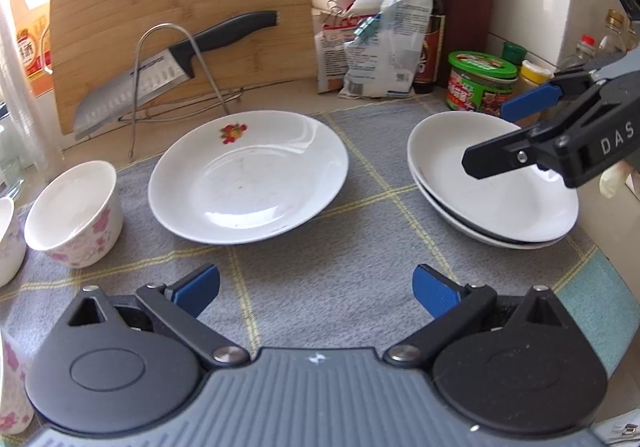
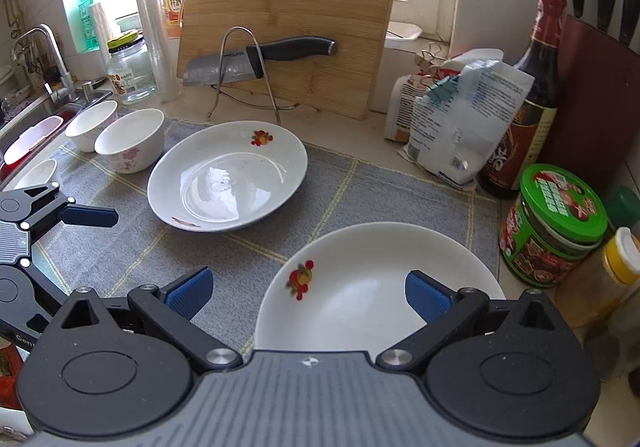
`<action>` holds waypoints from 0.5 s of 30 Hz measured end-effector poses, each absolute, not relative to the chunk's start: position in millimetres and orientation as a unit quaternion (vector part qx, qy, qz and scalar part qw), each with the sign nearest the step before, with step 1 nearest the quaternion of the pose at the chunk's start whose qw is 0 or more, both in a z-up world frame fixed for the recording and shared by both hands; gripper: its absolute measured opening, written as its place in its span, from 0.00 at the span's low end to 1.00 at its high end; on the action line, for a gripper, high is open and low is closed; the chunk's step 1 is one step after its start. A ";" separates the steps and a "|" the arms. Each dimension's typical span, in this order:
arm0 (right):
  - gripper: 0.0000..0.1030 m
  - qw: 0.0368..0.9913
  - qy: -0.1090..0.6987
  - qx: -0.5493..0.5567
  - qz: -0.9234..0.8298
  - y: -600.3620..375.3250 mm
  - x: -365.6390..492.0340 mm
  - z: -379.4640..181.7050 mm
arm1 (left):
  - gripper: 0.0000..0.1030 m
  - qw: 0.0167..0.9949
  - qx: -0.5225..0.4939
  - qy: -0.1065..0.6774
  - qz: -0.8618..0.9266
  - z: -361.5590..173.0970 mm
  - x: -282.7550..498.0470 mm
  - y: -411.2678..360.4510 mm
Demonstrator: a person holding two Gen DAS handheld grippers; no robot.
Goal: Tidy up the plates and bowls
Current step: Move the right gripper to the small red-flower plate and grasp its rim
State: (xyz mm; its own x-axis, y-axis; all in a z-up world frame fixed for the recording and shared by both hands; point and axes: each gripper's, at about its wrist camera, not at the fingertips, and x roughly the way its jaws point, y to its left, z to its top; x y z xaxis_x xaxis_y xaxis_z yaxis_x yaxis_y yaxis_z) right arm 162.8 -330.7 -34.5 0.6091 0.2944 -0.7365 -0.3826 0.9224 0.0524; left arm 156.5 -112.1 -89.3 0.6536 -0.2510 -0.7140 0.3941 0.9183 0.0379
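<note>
Two shallow white ceramic plates (image 1: 496, 203) already sit nested in a stack at the right of the grey checked cloth mat (image 1: 352, 279) on the worktop, while a third white plate with a small red flower print (image 1: 248, 175) lies alone at the mat's middle and the flower-patterned white bowls (image 2: 128, 143) stand unstacked at its left end, so I judge the sorting about half done. The right claw (image 2: 308, 293) hangs spread wide and empty over the stack, and the left claw (image 1: 316, 289), equally agape and empty, faces the lone plate.
</note>
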 end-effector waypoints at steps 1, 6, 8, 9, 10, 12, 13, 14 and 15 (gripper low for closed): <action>1.00 0.895 0.398 -0.057 0.190 -326.6 165.9 -35.0 | 0.99 0.904 0.094 0.380 -0.172 -91.2 157.1 -108.4; 1.00 0.894 0.398 -0.038 0.204 -309.9 179.6 -35.7 | 0.99 0.902 0.097 0.389 -0.160 -105.4 168.7 -91.2; 1.00 0.891 0.405 -0.027 0.202 -303.0 186.3 -36.4 | 0.99 0.901 0.093 0.390 -0.163 -108.0 176.2 -86.3; 1.00 0.888 0.412 -0.022 0.202 -299.1 191.6 -37.3 | 0.99 0.900 0.090 0.392 -0.166 -110.4 181.1 -83.6; 1.00 0.886 0.417 -0.019 0.204 -295.4 196.4 -38.1 | 0.99 0.900 0.089 0.393 -0.168 -112.8 185.6 -82.0; 1.00 0.883 0.423 -0.021 0.203 -289.0 204.3 -39.7 | 0.99 0.898 0.088 0.396 -0.172 -117.5 193.2 -79.5; 1.00 0.882 0.425 -0.023 0.202 -286.0 207.7 -40.2 | 0.99 0.896 0.086 0.398 -0.175 -119.5 196.5 -78.4; 1.00 0.881 0.426 -0.025 0.201 -283.4 210.9 -40.6 | 0.99 0.895 0.084 0.400 -0.178 -121.2 199.3 -77.7; 1.00 0.880 0.429 -0.025 0.202 -280.5 214.7 -41.6 | 0.99 0.893 0.085 0.403 -0.181 -123.8 202.5 -77.1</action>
